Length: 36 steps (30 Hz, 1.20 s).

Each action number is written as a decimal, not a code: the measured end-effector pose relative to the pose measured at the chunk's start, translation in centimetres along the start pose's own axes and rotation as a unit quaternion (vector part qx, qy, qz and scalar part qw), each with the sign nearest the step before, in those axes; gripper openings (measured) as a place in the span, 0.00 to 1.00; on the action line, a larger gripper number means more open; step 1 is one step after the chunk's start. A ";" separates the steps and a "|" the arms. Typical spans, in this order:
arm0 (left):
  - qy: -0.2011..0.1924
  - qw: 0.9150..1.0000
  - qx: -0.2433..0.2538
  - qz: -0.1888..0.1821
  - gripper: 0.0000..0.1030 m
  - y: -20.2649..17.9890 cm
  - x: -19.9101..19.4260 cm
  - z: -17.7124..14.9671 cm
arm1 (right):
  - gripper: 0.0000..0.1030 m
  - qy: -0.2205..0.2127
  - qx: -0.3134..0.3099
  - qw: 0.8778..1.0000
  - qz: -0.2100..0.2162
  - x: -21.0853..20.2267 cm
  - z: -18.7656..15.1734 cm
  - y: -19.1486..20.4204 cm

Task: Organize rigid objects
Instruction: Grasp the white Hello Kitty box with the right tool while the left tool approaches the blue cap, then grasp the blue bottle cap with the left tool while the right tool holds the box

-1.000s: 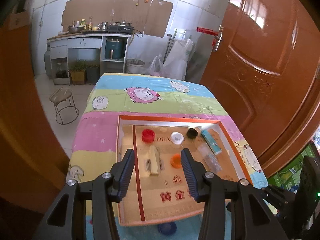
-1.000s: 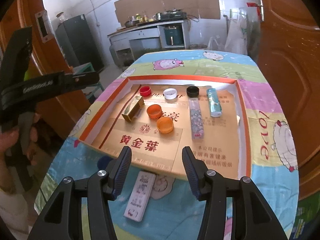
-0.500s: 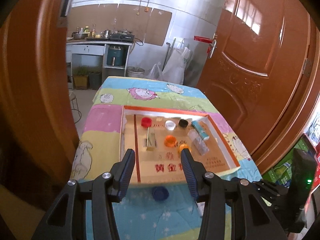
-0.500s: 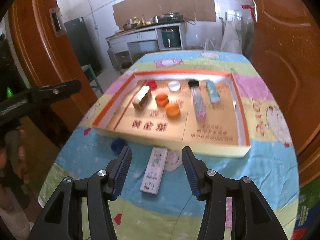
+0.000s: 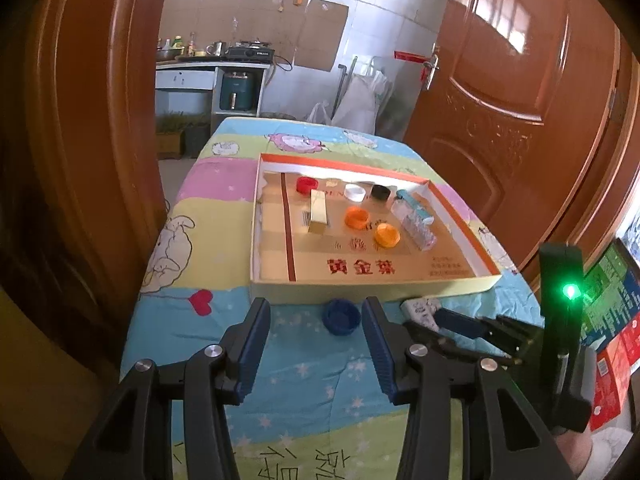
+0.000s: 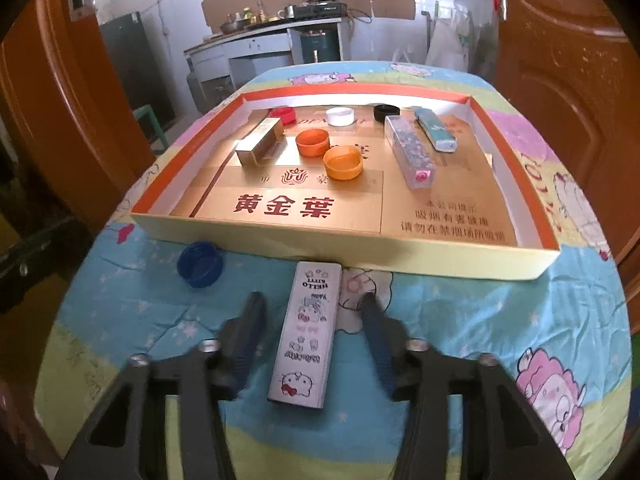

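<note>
On the quilted table point(image 6: 460, 320), both jaws gape: right gripper point(image 6: 312, 312) straddles the white box point(image 6: 306, 338); left gripper point(image 5: 316, 320) frames the blue cap point(image 5: 340, 316).

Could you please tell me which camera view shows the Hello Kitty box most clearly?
The right wrist view: the Hello Kitty box lies whole, print visible, between the open right gripper fingers. The left wrist view shows only one end, partly behind the right gripper.
</note>
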State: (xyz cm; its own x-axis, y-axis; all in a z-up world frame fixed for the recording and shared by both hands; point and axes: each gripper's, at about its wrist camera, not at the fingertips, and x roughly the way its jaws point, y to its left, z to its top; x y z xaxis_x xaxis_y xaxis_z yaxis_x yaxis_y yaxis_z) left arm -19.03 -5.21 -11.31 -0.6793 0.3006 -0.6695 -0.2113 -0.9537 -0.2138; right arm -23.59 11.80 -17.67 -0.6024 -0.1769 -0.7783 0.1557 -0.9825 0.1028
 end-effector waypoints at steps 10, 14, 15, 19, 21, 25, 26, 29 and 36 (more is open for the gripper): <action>0.044 0.998 0.035 -0.005 0.46 -2.2 3.5 -1.3 | 0.25 -0.001 -0.004 1.000 -0.006 -1.4 -0.6 -0.7; 0.048 0.998 0.045 0.003 0.46 -3.2 4.9 -1.3 | 0.25 -0.014 -0.002 1.000 -0.009 -3.0 -1.1 -1.2; 0.055 0.997 0.047 0.004 0.46 -3.5 5.5 -1.4 | 0.25 -0.018 -0.002 1.000 -0.010 -3.4 -1.2 -1.5; 0.067 0.996 0.056 0.021 0.46 -4.0 7.1 -1.5 | 0.25 -0.026 0.009 1.000 -0.010 -4.6 -1.6 -2.4; 0.068 0.996 0.054 0.028 0.46 -4.0 7.6 -1.5 | 0.25 -0.030 0.015 0.999 -0.009 -5.0 -1.8 -2.9; 0.069 0.996 0.051 0.040 0.46 -3.8 8.2 -1.3 | 0.25 -0.031 0.028 0.999 -0.007 -5.4 -2.2 -3.9; 0.070 0.995 0.050 0.041 0.46 -3.7 8.3 -1.2 | 0.25 -0.031 0.030 0.999 -0.007 -5.4 -2.2 -4.1; 0.069 0.996 0.044 0.040 0.46 -3.5 8.4 -1.1 | 0.25 -0.033 0.034 0.999 -0.006 -5.6 -2.4 -4.4; 0.067 0.996 0.036 0.037 0.30 -3.2 8.4 -1.0 | 0.25 -0.033 0.038 0.999 -0.005 -5.6 -2.6 -4.7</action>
State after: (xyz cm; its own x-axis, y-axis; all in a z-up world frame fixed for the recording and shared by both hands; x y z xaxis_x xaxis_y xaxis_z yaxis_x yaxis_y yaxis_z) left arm -23.38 0.33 -16.97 -0.5957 0.2220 -0.7719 -0.2162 -0.9699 -0.1121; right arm -18.91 17.59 -15.46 -0.6541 -0.1672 -0.7377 0.0911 -0.9856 0.1426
